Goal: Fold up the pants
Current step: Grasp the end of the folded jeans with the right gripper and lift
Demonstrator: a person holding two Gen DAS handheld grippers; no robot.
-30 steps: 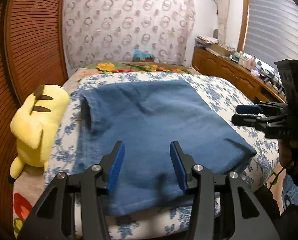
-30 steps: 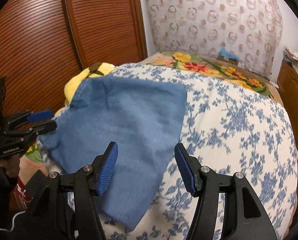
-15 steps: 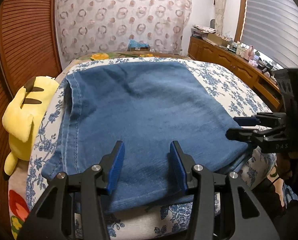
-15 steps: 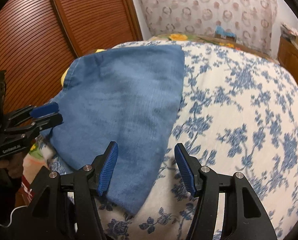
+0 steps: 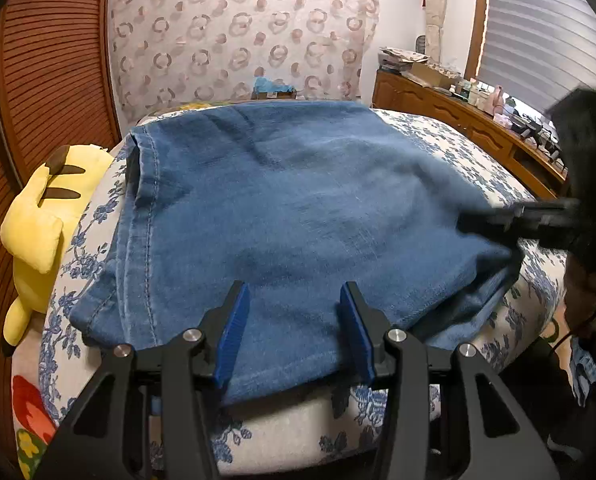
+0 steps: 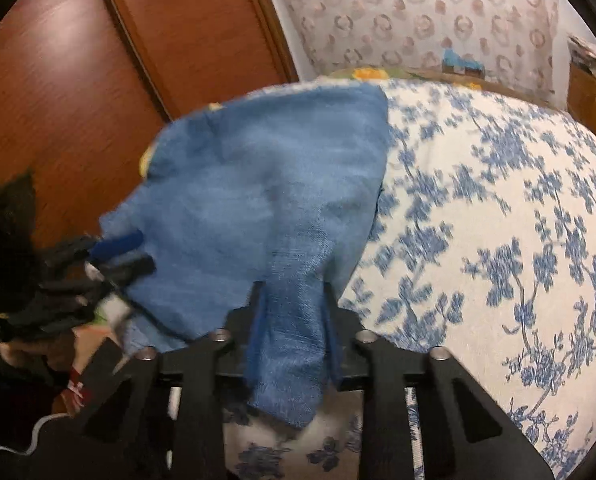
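Denim pants (image 5: 298, 216) lie folded on the bed (image 6: 497, 220), near right corner newly pinched as the right tongs (image 6: 294, 320) closed, near edge between the half-open, empty left tongs (image 5: 296, 332).

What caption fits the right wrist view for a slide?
Right gripper, jaws just closed, pinches the near corner of the blue pants on a floral bedspread.

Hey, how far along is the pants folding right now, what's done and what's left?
Done: the pants lie on the floral bedspread already doubled into a broad panel. In hand: the right gripper has just been closing and now pinches the near corner of the denim; the left gripper is open, with the near hem between its fingers, not gripped. Left: the left grip, then the next fold.
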